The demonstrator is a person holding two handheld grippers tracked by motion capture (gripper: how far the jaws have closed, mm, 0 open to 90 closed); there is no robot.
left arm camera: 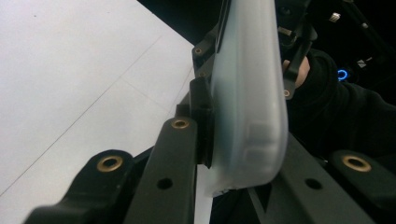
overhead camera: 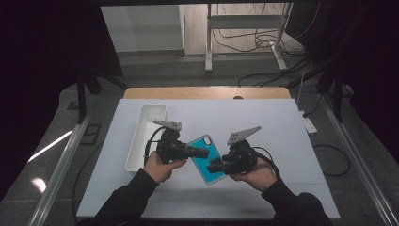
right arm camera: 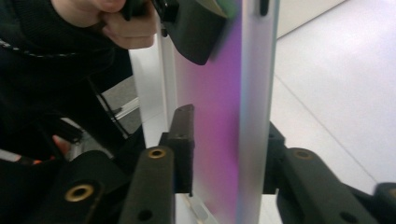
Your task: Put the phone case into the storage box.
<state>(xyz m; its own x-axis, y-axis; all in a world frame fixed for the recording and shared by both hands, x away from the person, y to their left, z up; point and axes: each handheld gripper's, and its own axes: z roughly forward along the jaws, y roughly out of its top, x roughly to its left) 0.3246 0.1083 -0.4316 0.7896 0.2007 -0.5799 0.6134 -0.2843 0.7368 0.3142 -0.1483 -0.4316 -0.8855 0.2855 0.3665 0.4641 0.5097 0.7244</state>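
A phone case [overhead camera: 202, 162], teal inside with a pale frosted rim, hangs above the white mat between both grippers. My left gripper [overhead camera: 203, 152] comes in from the left and is shut on the case's upper end. In the left gripper view the frosted case [left arm camera: 247, 102] stands on edge between my black jaws [left arm camera: 243, 140]. My right gripper [overhead camera: 212, 167] comes in from the right at the lower end. In the right gripper view the case [right arm camera: 233, 116] looks purple and my right gripper [right arm camera: 229, 149] has both pads against its faces.
A long white tray [overhead camera: 134, 150] lies on the mat to the left of my left hand. The white mat [overhead camera: 263, 127] covers a wooden table [overhead camera: 207, 92]. A metal stand and cables stand on the floor beyond.
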